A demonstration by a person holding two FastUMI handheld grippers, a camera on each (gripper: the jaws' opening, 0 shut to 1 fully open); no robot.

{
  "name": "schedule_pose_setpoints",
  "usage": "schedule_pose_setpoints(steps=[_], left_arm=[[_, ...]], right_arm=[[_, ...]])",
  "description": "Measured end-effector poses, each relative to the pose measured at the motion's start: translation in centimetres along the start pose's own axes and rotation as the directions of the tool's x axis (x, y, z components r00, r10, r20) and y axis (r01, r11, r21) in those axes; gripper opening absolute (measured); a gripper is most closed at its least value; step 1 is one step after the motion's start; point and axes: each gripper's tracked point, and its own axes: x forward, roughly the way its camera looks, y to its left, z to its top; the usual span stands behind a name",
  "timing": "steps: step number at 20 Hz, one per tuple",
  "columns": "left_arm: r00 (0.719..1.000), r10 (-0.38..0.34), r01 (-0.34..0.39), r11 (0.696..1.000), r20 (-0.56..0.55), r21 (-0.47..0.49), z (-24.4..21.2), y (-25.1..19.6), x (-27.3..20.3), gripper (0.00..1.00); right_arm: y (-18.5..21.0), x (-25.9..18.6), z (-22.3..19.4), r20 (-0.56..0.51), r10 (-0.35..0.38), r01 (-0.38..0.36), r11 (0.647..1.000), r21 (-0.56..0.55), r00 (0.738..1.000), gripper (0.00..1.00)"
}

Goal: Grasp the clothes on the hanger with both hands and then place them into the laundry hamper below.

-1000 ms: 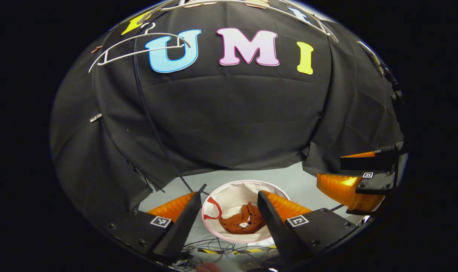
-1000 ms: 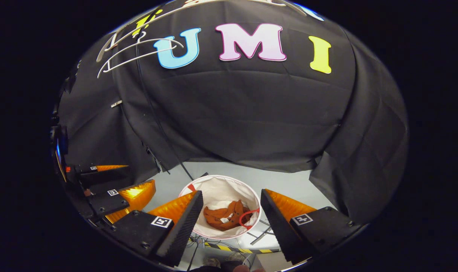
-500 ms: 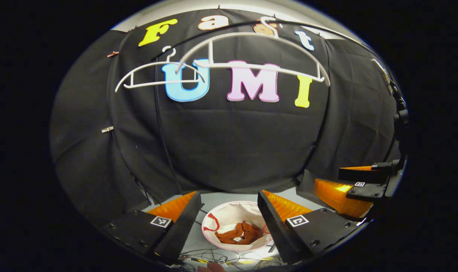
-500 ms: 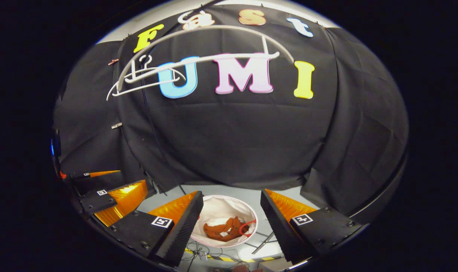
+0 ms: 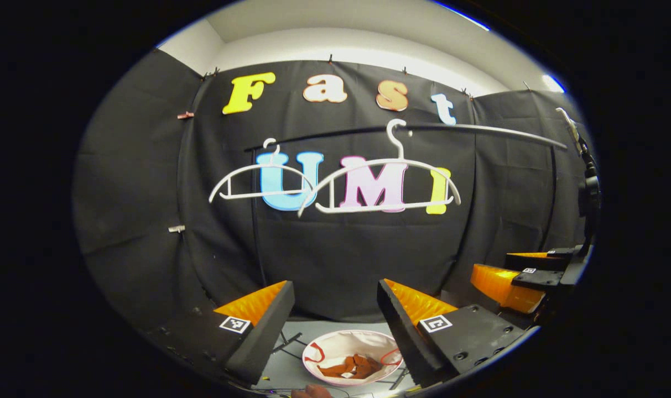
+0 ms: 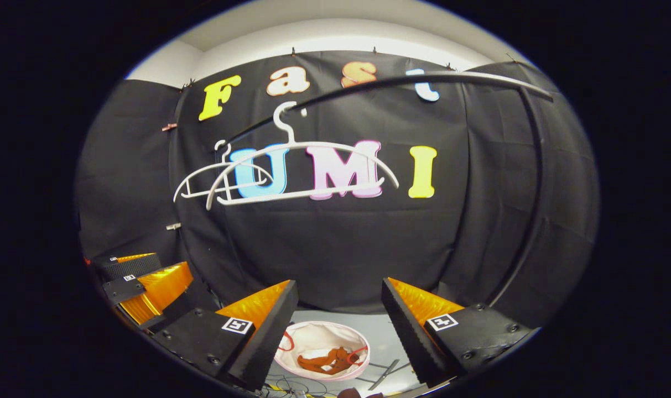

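My left tool and right tool both gape wide, empty; the rust-orange crumpled garment, soft and light, lies inside the round white fabric hamper, best pinched at any raised fold.

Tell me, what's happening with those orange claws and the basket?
A person holds two grippers, the left gripper and the right gripper. Both are open and hold nothing. The orange clothes lie in the white hamper on the floor below. Two white hangers hang bare on the rail above.
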Motion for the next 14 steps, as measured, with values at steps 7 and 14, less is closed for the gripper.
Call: schedule_pose_setpoints(steps=[7, 14], left_arm=[[0.993, 0.035, -0.037, 0.999, 0.117, 0.009, 5.1, 0.6, -5.2, 0.94], [0.984, 0.031, -0.032, 0.999, 0.177, 0.001, 8.1, -0.2, -7.9, 0.95]], right_arm=[[0.4, -4.8, 6.2, 0.16, -0.003, 0.009, 0.999, -0.036, 0.987, 0.98], [1.1, -8.1, 9.3, 0.247, 0.01, 0.002, 0.999, -0.048, 0.969, 0.92]])
